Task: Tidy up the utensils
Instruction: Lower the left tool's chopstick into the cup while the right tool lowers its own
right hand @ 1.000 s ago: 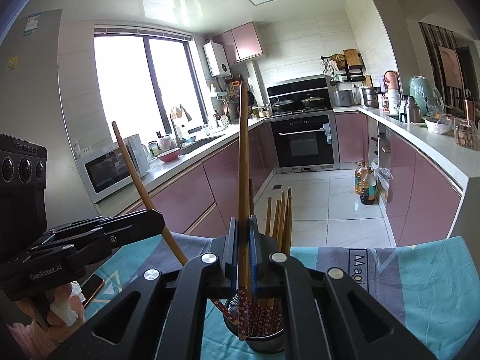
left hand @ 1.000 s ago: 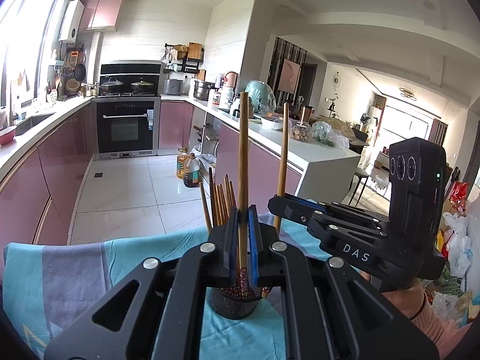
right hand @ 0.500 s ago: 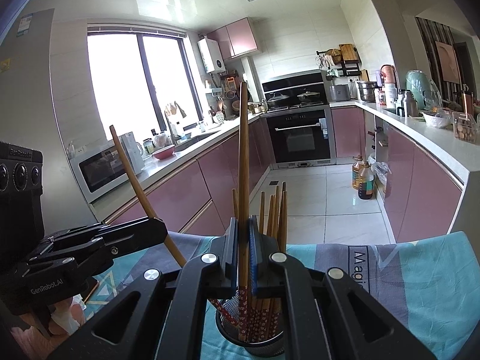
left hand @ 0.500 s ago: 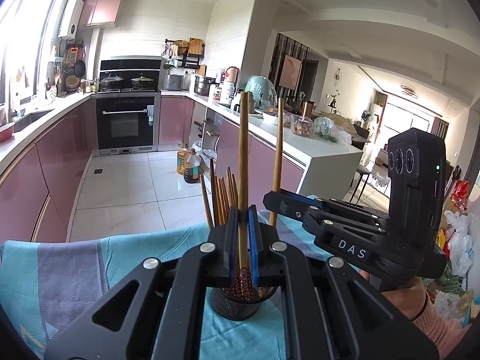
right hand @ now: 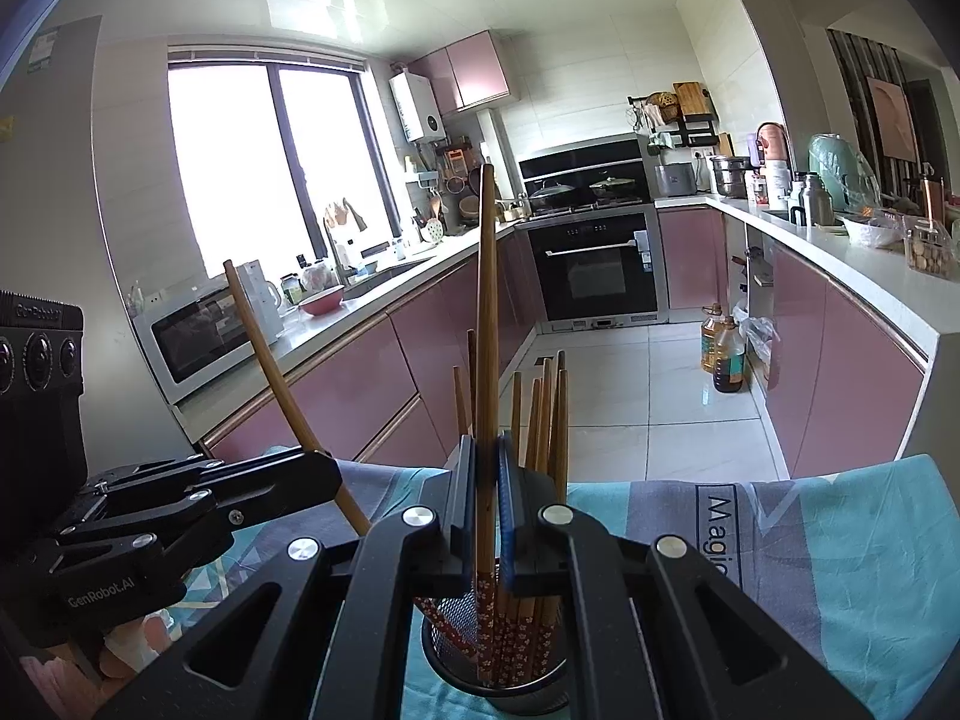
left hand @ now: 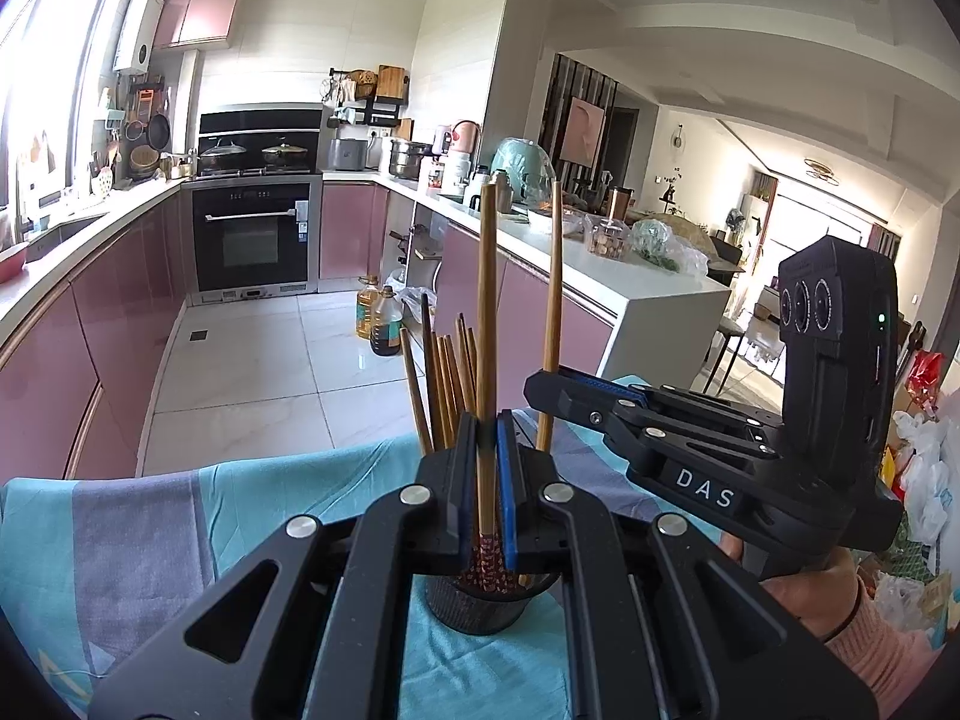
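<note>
Both grippers are clamped on one chopstick each. The left gripper (left hand: 486,480) pinches a long brown wooden chopstick with a red flower-patterned end (left hand: 487,324), held upright, its patterned end just inside the black mesh metal cup (left hand: 480,609) right below the fingers. The right gripper (right hand: 487,510) grips a matching chopstick (right hand: 486,324) the same way over that cup, which stands on the teal and grey cloth (right hand: 870,540). The other chopsticks (right hand: 543,414) sit bunched just ahead. My take: lower straight down, keep each stick vertical, aim for gaps between the bunch, and only let go once the end is deep inside, so nothing tips out.
</note>
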